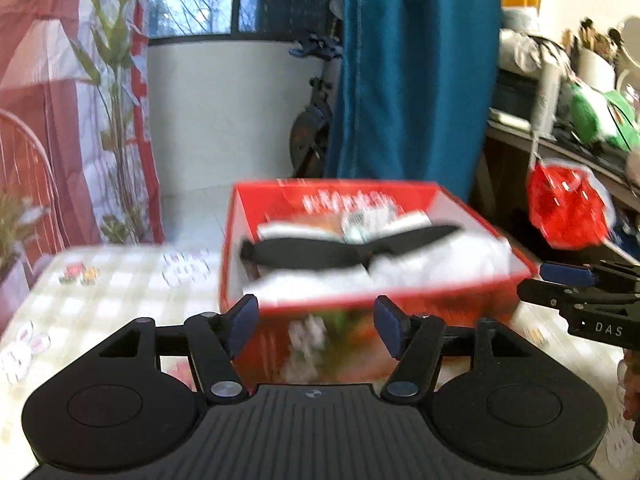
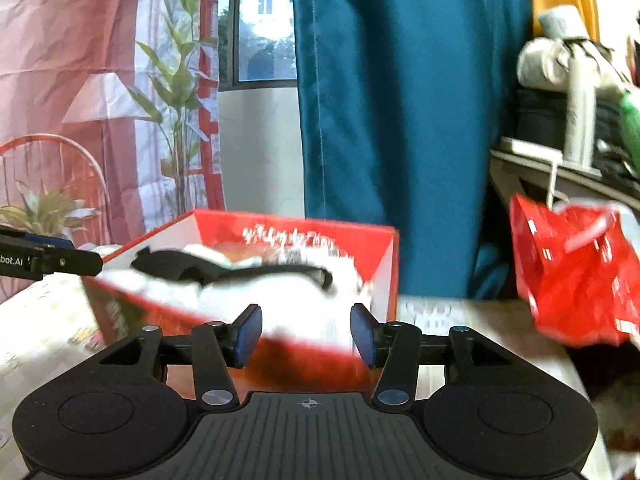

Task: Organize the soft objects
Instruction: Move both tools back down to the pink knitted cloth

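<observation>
A red cardboard box (image 1: 400, 300) stands on the table, also in the right wrist view (image 2: 384, 276). Inside lie white soft cloths (image 1: 320, 280) with a black strap-like piece (image 1: 304, 254) across them; the same strap shows in the right wrist view (image 2: 240, 270). My left gripper (image 1: 314, 326) is open and empty in front of the box's near wall. My right gripper (image 2: 306, 334) is open and empty at the box's near rim; it also shows at the right edge of the left wrist view (image 1: 568, 284). Both views are blurred.
The table has a pale checked cloth (image 1: 120, 292). A red plastic bag (image 2: 576, 276) hangs at the right by a cluttered shelf (image 1: 560, 136). A blue curtain (image 2: 400, 120) hangs behind the box. A plant (image 2: 44, 212) and chair stand left.
</observation>
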Tool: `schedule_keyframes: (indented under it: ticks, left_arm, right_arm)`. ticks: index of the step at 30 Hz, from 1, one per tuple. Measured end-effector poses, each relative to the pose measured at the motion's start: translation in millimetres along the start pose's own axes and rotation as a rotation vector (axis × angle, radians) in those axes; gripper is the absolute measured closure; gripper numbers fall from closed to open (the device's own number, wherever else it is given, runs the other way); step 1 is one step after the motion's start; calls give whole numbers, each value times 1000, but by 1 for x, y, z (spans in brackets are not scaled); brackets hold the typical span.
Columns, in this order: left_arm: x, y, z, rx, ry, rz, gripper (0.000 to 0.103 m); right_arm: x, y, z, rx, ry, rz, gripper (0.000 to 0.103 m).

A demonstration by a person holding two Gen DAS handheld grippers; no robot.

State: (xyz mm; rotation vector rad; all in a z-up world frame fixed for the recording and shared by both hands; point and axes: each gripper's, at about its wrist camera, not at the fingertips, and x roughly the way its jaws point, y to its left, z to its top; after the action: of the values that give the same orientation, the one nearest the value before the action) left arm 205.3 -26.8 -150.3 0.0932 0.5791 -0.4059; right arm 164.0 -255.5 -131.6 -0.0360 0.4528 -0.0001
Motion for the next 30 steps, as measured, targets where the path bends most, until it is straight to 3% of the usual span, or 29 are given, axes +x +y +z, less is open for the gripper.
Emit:
schedule_keyframes:
  ticks: [7, 16, 22, 30]
  left_arm:
    - [5, 1, -49, -39, 120, -6, 34]
    - [22, 2, -91, -102, 215, 8, 28]
    - [28, -2, -108, -131, 250, -8, 27]
    - [22, -4, -115, -126, 211, -5, 28]
  right_arm:
    - [-34, -1, -56, 77, 86, 8, 58]
    - [-37, 0, -111, 151, 244, -52, 55]
    - [-32, 4, -123, 146, 269, -64, 47]
    - [-34, 4, -138, 119, 232, -55, 43]
